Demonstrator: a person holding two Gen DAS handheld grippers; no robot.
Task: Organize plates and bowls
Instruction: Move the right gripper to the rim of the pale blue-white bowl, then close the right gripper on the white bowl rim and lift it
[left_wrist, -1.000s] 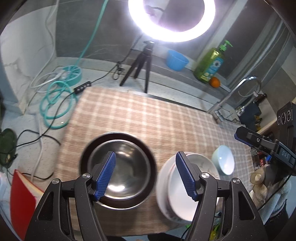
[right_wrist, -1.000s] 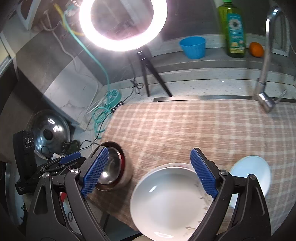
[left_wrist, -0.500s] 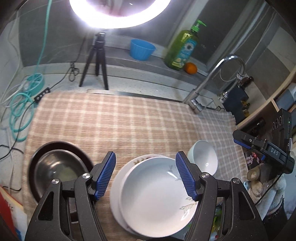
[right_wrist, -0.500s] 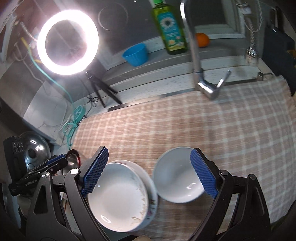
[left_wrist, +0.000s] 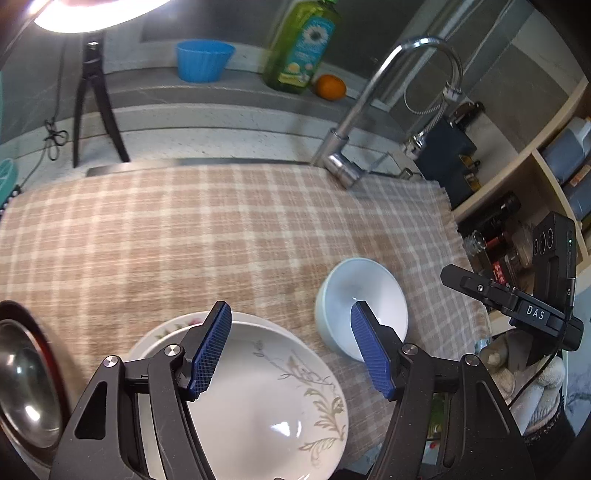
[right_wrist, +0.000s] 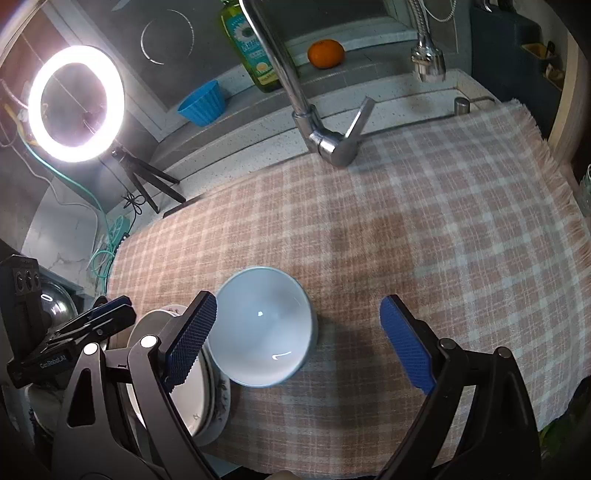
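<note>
Both tongs stand open and grip nothing: the left tongs (left_wrist: 291, 349) hang above the stacked plates (left_wrist: 266, 402), and the right tongs (right_wrist: 312, 341) hang wide above the white bowl (right_wrist: 264, 325). Over the last second both have swept sideways along the desk, away from the steel bowl (left_wrist: 26, 384), which filled the left view a second ago and now sits only at its left edge. The left view has gone from the steel bowl to the plates, the right view from the plates to the white bowl, and both now look from lower down. The jaw widths have not changed.

The plates sit on the checked cloth (left_wrist: 221, 229) at the near edge of the desk, a plain white one with a leaf print resting on a flowered one. The white bowl stands upright just beside them on the faucet (right_wrist: 325, 136) side; whether its rim touches the plates is hard to tell through the fisheye blur.

This looks like the approach: each pair of tongs is lining up on its own piece and nothing is lifted yet. The right tongs are offset, the bowl lying nearer their left finger, so they likely need centring before closing.
</note>
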